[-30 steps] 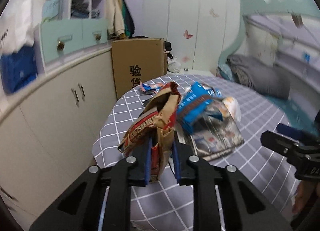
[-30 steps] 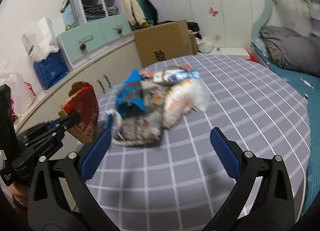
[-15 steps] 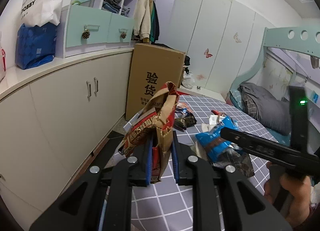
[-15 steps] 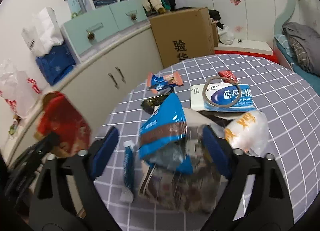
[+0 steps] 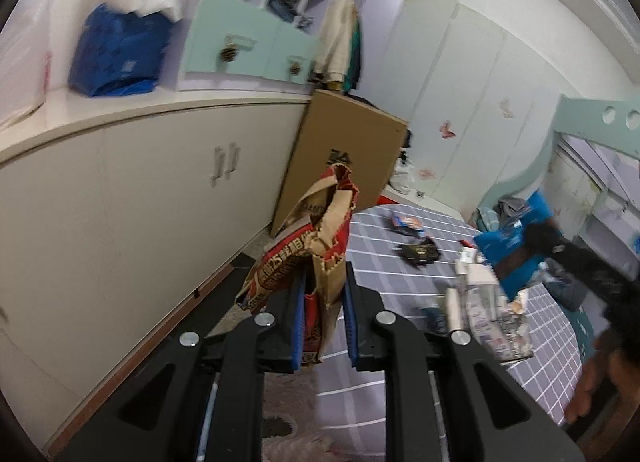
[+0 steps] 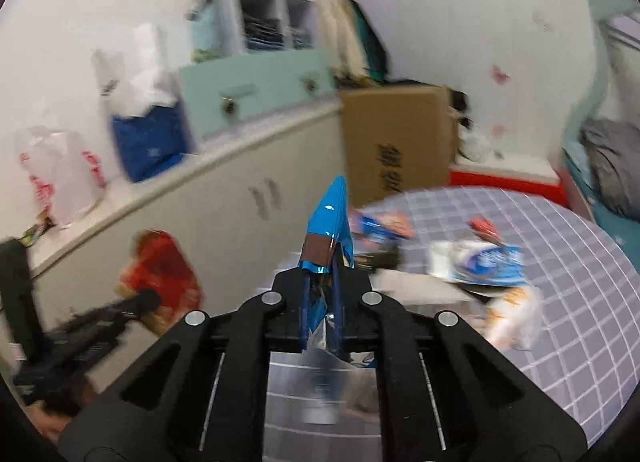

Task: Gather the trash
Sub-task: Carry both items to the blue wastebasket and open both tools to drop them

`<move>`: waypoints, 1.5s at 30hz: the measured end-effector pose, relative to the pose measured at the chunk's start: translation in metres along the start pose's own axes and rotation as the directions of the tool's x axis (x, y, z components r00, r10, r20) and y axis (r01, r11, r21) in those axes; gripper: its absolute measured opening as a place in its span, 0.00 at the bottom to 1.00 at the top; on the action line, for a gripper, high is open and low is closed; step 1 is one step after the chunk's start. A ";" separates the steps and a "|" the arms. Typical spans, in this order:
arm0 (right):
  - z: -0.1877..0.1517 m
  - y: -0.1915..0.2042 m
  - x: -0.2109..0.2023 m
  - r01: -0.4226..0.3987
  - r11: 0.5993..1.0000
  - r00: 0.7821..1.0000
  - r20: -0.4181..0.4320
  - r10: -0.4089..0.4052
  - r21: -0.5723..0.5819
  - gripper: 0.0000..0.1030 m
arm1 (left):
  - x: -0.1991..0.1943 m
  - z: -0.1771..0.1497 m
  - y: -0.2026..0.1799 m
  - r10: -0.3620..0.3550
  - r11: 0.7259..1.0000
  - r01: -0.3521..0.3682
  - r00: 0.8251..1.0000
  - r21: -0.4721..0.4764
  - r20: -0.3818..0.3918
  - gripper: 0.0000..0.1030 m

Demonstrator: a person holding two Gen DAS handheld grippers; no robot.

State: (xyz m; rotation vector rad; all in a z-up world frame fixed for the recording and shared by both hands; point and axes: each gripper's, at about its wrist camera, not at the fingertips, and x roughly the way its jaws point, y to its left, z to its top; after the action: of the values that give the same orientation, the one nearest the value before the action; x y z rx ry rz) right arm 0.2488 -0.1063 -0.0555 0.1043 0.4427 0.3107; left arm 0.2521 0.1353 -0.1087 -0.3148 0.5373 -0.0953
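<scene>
**Both grippers loaded, 1 wrapper each**

Left gripper (image 5: 322, 322): pads clamped on a red-and-brown paper bag (image 5: 316, 246), crumpled, standing upright between the blue pads, open torn top pointing up. It is held off the left edge of the table (image 5: 552, 374), with the floor and white cabinets (image 5: 132, 198) behind it.

Right gripper (image 6: 322, 304): pads pinched on a shiny blue foil wrapper (image 6: 330, 230), its pointed end sticking up past the fingertips, a brown band across the middle. The same wrapper shows in the left wrist view at far right (blurred), lifted above the table.

Still on the grid-pattern cloth: a dark crumpled wrapper (image 5: 418, 252), a small blue-and-orange packet (image 5: 406, 222) further back, a clear printed bag (image 5: 496, 314) near the right side. Right wrist view adds a white-and-blue tissue pack (image 6: 476, 264), a small red wrapper (image 6: 482, 226) behind it and a white-orange plastic bag (image 6: 516, 316) in front; all blurred.

Cardboard box (image 5: 344, 158) stands on the floor between cabinets and table.
</scene>
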 end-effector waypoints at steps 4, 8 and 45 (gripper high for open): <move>-0.016 0.053 0.012 -0.118 0.992 0.992 -0.049 0.116 -0.053 0.09 | 0.000 -0.012 0.046 0.062 0.995 -0.064 0.998 -0.072 -0.029 0.15; -0.057 0.105 0.053 -0.218 0.972 0.962 -0.186 0.199 -0.086 0.09 | 0.012 -0.038 0.100 0.133 0.977 -0.150 0.984 -0.152 -0.115 0.15; -0.291 0.179 0.266 -0.208 0.977 0.731 -0.656 0.190 0.051 0.12 | 0.120 -0.190 0.267 0.216 0.837 -0.449 0.795 -0.311 -0.567 0.64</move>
State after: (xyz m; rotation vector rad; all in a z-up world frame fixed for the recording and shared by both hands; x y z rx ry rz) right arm 0.3006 0.1573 -0.3951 0.0104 1.1431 0.5712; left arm 0.2588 0.3170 -0.4069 -0.6315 1.1519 0.3150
